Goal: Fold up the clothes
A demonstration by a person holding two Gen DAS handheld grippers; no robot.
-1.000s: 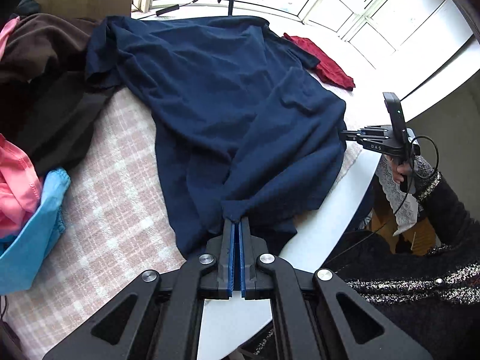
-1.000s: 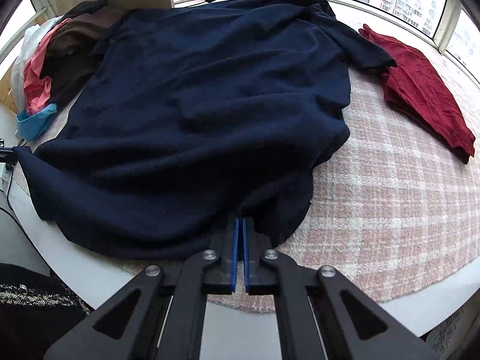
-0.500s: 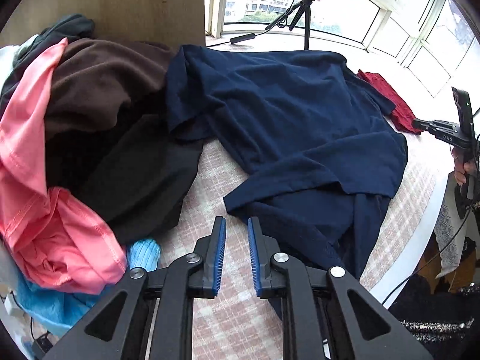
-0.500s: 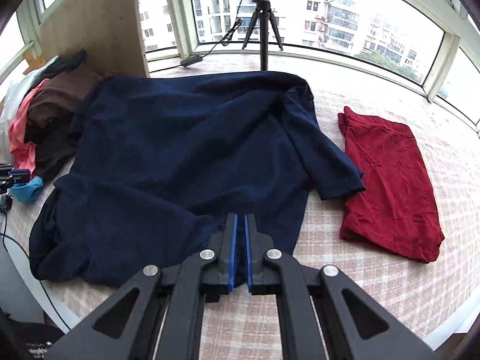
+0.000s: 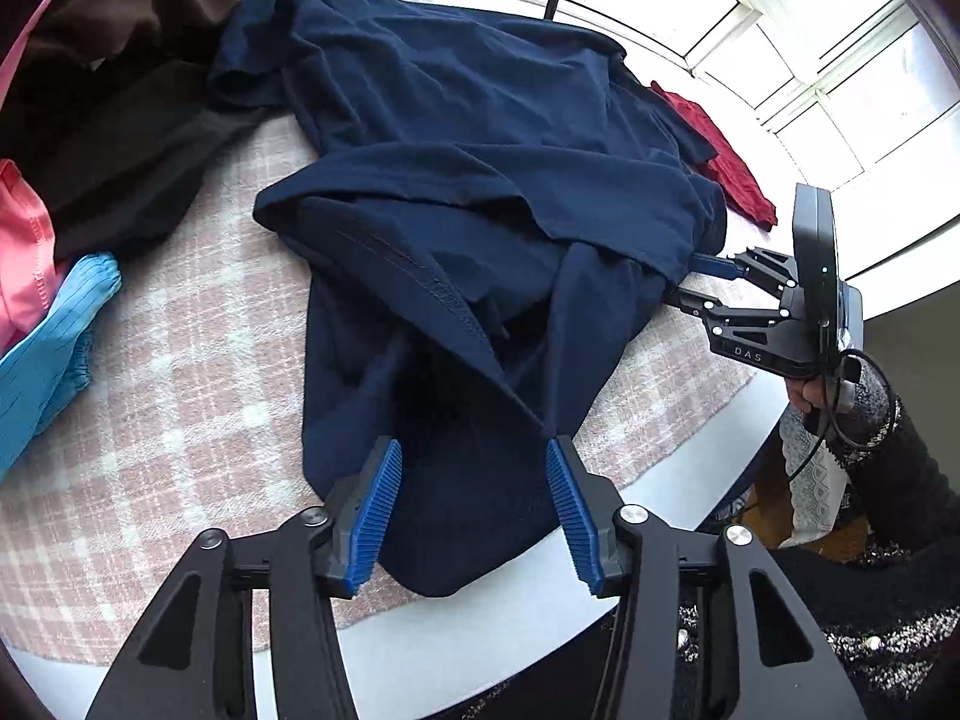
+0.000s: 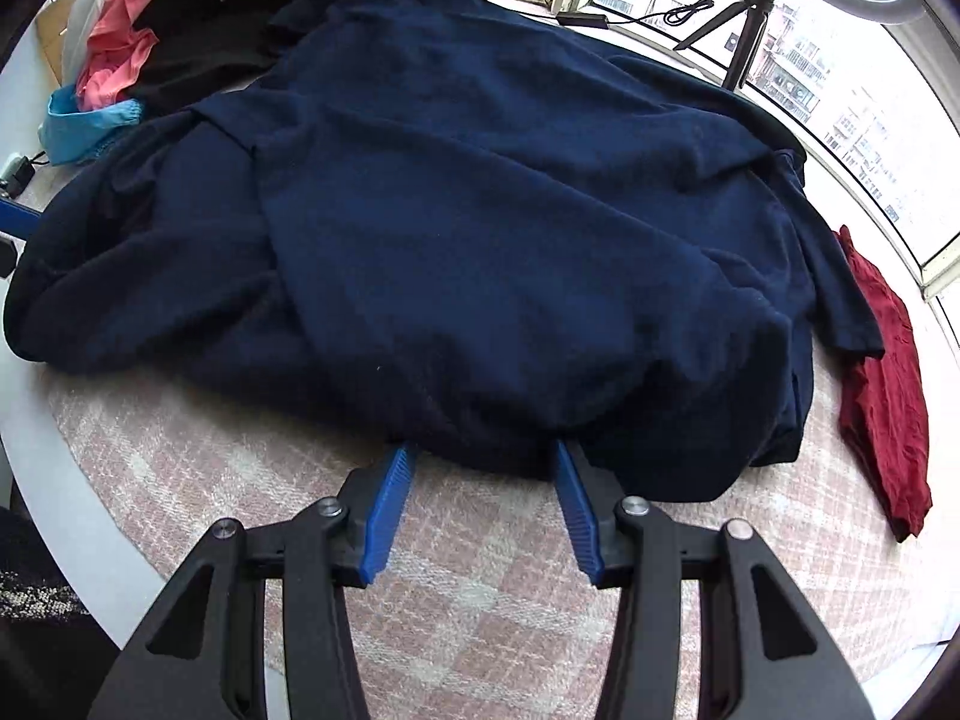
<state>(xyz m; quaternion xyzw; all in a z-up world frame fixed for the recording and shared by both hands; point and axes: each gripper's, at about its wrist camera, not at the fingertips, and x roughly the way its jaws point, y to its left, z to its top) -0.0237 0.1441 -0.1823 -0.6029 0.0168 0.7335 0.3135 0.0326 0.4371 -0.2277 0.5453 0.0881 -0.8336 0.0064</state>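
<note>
The near hem of the navy shirt (image 6: 510,228) bunches into dark folds whose layers cannot be told apart, and part of it hangs over the rounded rim of the white bench (image 5: 678,492) in the left wrist view. The shirt lies rumpled across the middle of a pink checked cloth (image 6: 480,588) that covers the bench. The left gripper (image 5: 471,480) has its blue fingers (image 5: 375,510) spread wide, one on each side of the shirt's hanging corner, holding nothing. The right gripper (image 6: 483,480) is likewise spread wide, its fingers (image 6: 387,504) with their tips at the shirt's near edge and bare cloth between them; in the left view its tips are hidden behind the fabric. A red garment (image 6: 882,372) lies just beside the shirt's sleeve on the right. On the far left sits a heap of clothes (image 5: 114,96) in brown, black, pink and light blue, cut off by the frame. Behind, tall windows (image 6: 798,60) curve around the bench, with a tripod (image 6: 744,30) on the sill. Bare checked cloth stretches before the right gripper.
</note>
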